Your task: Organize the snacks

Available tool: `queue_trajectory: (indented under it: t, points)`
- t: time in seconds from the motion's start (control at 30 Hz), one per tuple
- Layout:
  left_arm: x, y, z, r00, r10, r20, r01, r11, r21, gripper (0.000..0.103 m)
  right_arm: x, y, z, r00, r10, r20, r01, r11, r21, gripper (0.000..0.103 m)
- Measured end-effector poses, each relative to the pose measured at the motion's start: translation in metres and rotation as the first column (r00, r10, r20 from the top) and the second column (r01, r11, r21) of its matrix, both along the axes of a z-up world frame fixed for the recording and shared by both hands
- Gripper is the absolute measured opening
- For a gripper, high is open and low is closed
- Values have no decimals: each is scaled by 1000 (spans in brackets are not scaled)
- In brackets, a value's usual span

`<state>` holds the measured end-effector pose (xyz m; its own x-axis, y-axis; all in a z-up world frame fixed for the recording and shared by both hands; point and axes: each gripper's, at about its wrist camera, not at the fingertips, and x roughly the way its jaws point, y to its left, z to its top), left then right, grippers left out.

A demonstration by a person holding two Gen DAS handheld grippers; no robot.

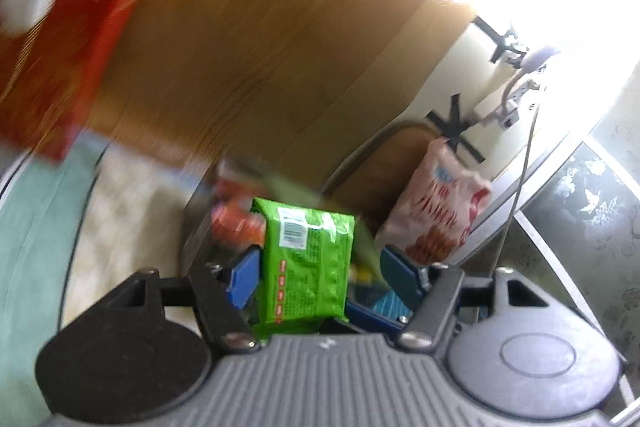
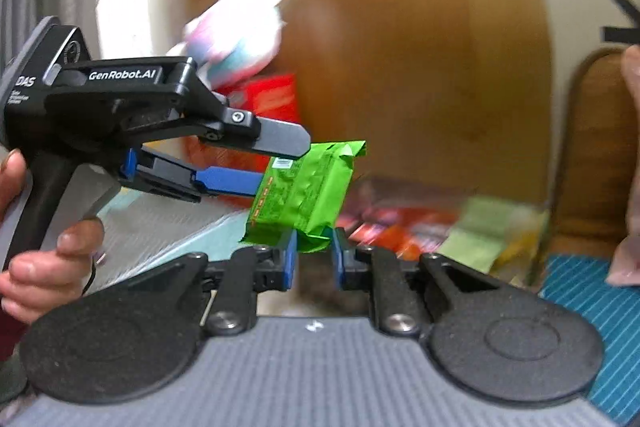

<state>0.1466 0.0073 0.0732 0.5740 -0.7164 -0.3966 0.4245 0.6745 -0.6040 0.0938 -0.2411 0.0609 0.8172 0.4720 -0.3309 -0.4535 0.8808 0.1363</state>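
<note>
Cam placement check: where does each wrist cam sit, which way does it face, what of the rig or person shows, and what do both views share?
Left wrist: on the left gripper, looking along its jaws, angled down at the green packet between them; pink bag to the right, red box upper left. Only its own gripper shows.
Right wrist: on the right gripper, jaws around the packet's lower end. The left gripper and a hand on its handle show at left.
Shared: the green packet, gripped from both sides; the red box.
</note>
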Motion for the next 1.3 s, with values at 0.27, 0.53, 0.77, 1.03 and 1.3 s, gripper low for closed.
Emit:
queue_trajectory:
  t: [0.27, 0.53, 0.77, 1.03, 1.3]
  points:
    - [59, -62, -3, 999, 37, 34, -41, 990, 133, 79, 43, -26, -11, 979, -182, -95, 188, 980, 66, 36]
    - [18, -18, -17, 999, 38, -7, -38, 997, 63, 79, -26, -62, -21, 983, -104, -149, 131, 974, 183, 48]
    - [-20, -20, -58, 985, -92, -144, 107, 989, 106, 79, -82, -55, -50, 942, 48, -333, -10, 994, 113, 50]
    - [-23, -29, -97, 920, -204, -335, 203, 978, -39, 79, -76, -58, -73, 895, 89, -438, 65, 944, 323, 49]
    - [-27, -50, -105, 890, -259, -374, 245, 966, -87, 52, -65, -51, -74, 905, 41, -424, 108, 941, 321, 5]
